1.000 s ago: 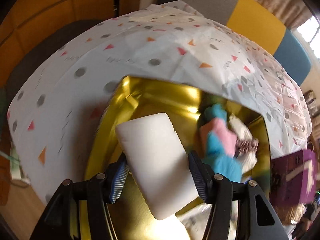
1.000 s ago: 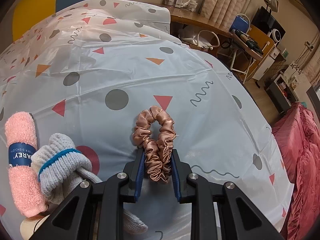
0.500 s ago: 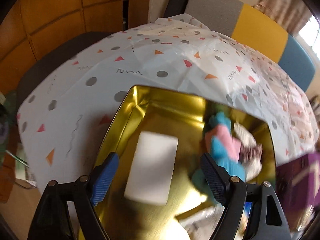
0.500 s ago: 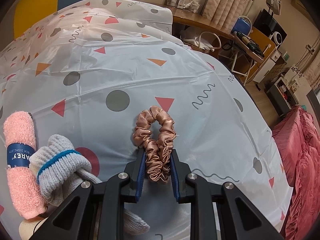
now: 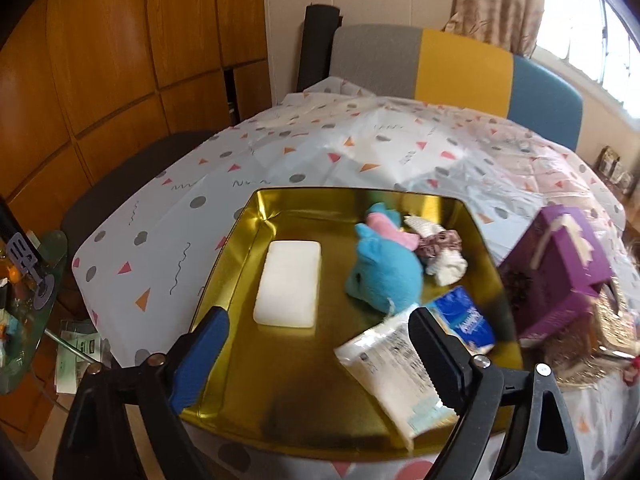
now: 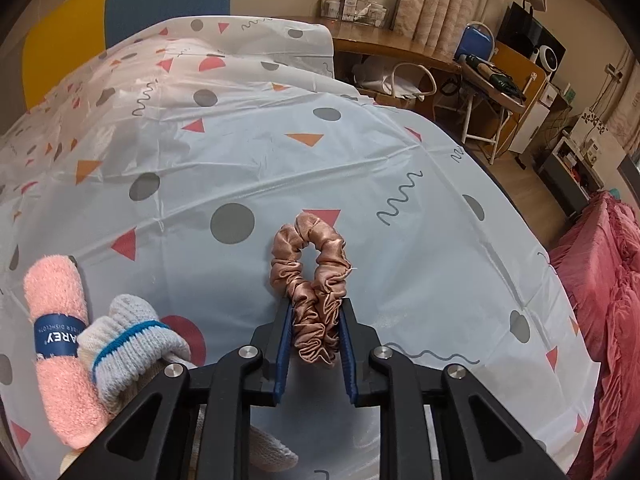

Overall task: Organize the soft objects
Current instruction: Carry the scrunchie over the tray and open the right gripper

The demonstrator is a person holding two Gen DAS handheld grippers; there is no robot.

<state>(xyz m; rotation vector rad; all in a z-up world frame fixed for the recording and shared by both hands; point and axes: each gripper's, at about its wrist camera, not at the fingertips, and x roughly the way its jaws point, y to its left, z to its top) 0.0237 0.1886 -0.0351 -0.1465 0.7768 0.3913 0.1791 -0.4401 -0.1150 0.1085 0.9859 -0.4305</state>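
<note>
Satin scrunchie pinched, sponge lying in tin

Right gripper (image 6: pixel 315 330) clamps the ruched satin scrunchie (image 6: pixel 310 270); left gripper (image 5: pixel 316 344) is opening, empty, above the smooth white sponge (image 5: pixel 289 283) in the glossy gold tin (image 5: pixel 248 216).

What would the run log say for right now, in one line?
left gripper: jaws opening, nothing between | white sponge: in gold tray | right gripper: shut on pink scrunchie

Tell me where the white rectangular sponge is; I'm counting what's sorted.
In the left wrist view, the white rectangular sponge lies flat in the gold metal tray, on its left side, apart from the blue plush toy.
</note>
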